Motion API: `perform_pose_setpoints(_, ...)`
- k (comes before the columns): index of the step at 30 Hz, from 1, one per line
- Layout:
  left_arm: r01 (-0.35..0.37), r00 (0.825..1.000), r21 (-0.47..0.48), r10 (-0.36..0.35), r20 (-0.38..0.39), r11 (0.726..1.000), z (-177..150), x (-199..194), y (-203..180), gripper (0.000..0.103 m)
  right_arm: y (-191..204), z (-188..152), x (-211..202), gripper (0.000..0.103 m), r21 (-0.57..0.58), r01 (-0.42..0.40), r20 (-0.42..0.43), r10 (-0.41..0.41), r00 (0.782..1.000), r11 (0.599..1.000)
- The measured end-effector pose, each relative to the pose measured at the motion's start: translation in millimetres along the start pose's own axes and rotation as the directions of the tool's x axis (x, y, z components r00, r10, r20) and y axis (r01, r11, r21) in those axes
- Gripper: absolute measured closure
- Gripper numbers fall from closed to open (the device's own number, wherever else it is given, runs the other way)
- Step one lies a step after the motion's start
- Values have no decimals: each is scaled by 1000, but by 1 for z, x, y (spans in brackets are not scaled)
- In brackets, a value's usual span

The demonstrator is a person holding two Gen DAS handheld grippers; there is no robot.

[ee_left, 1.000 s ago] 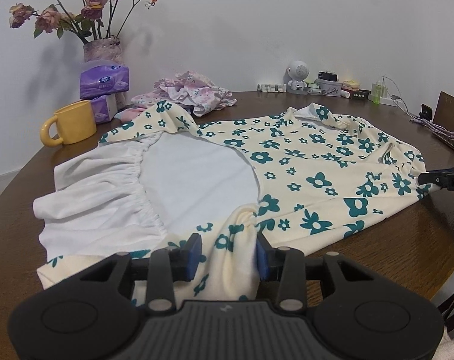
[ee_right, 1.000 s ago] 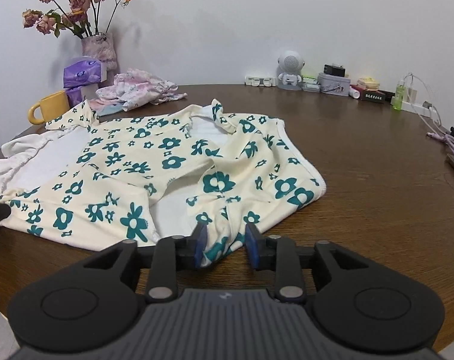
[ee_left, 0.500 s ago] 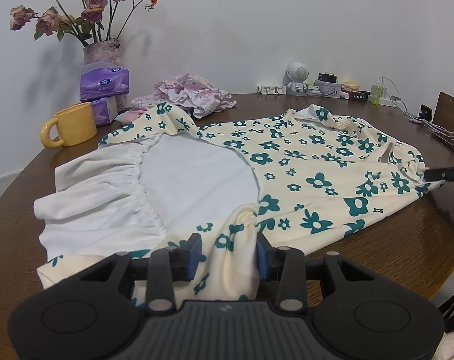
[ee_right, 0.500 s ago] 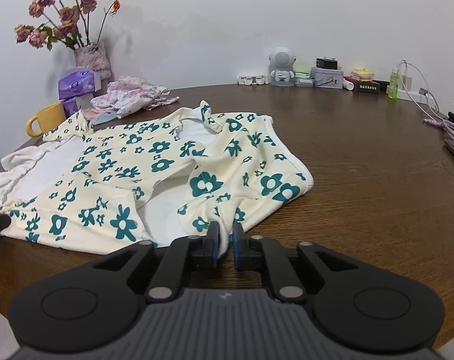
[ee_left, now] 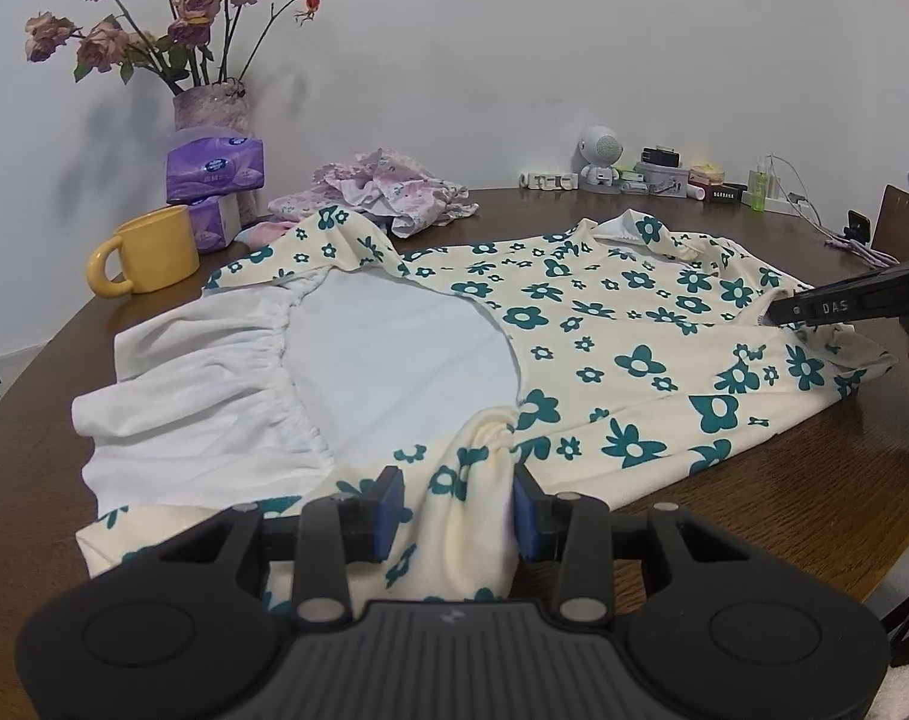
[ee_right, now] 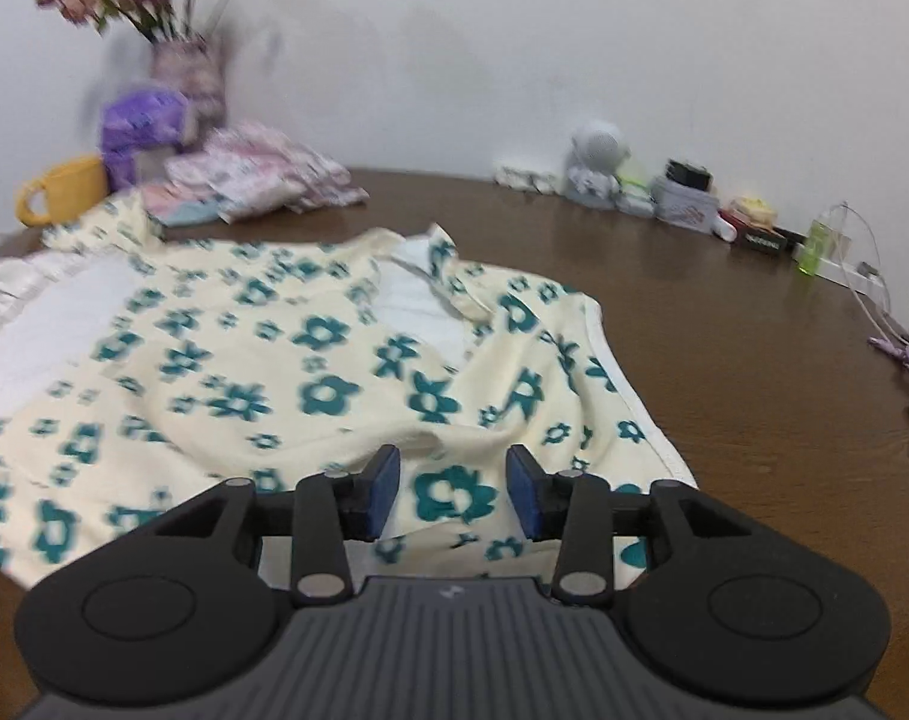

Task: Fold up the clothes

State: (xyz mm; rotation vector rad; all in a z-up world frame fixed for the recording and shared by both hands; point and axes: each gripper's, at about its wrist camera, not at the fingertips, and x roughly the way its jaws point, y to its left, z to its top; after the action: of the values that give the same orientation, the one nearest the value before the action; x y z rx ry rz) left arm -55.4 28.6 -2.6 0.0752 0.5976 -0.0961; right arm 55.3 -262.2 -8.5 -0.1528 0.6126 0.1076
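Two handheld grippers work a cream dress (ee_left: 628, 360) printed with teal flowers, spread across a round wooden table (ee_right: 754, 360). On the near edge, the left gripper (ee_left: 457, 516) pinches a bunched fold of the hem between its blue pads, jaws partly apart. Over the cloth's other end, the right gripper (ee_right: 454, 492) is opening, its pads clear of the fabric beneath; a yellow mug (ee_left: 154, 252) stands just beside the far hem.

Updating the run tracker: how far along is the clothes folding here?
Early. Done: the floral garment lies spread on the table, white lining exposed. In hand: left gripper pinches its near edge; right gripper jaws are opening above the cloth, nothing pinched between them. Remaining: no finished fold shows yet, and the pink clothes pile behind waits.
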Motion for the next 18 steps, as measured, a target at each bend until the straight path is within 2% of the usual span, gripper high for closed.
perform_pose_setpoints(1,1,1000,-2,-1,0,1000,0,0,1,66,-3,0,2,93,5,6,-10,-6,1000,1000)
perform_pose_setpoints(7,1,1000,-5,-1,4,1000,0,0,2,66,-33,4,-3,95,51,-26,-20,27,999,998)
perform_pose_setpoints(11,9,1000,-4,-9,3,1000,0,0,3,66,-37,4,-3,91,58,-80,-24,82,996,995)
perform_pose_setpoints(13,15,1000,-2,-15,-1,1000,0,-1,3,66,-42,3,-10,81,98,-109,-11,111,994,989)
perform_pose_setpoints(14,18,1000,-1,-18,-2,1000,0,-2,4,66,-44,2,-14,80,118,-124,-3,125,992,985)
perform_pose_setpoints(18,88,996,-38,-88,1,995,3,-12,7,65,-37,-4,-44,80,105,-229,26,228,973,968)
